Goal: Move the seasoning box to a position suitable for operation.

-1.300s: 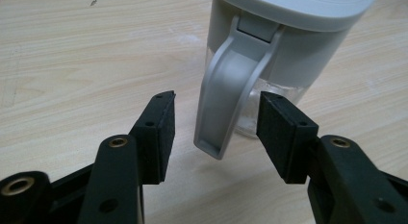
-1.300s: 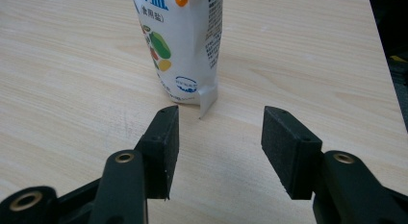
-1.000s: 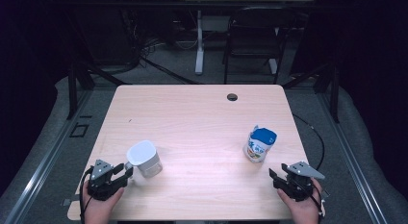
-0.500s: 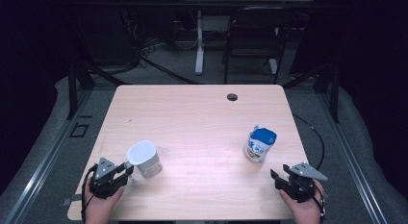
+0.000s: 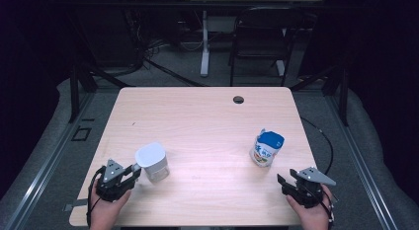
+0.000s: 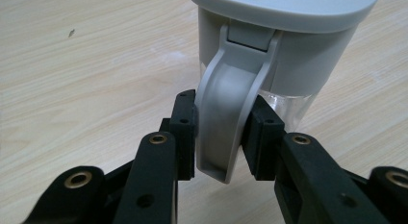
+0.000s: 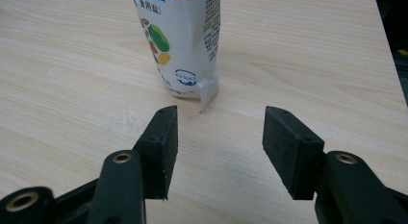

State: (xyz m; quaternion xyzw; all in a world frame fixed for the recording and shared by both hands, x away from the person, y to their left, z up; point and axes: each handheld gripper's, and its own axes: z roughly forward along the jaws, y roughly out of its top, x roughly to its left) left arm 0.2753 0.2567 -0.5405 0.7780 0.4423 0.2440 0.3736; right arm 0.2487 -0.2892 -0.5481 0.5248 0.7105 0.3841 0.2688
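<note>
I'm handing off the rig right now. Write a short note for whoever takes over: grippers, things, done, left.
Left gripper: jaws have just been closing and now clamp the handle of the grey lidded jug, which stands at the table's near left.
Right gripper: open, holding nothing, just short of the blue-and-white pouch standing upright at the near right.
Done: jug handle gripped.
Left: likely grasp the pouch; nothing lifted yet.

Wood table (image 5: 207, 116): grey-lidded jug (image 5: 153, 163) front left, blue-white pouch (image 5: 267, 147) right, both upright.
</note>
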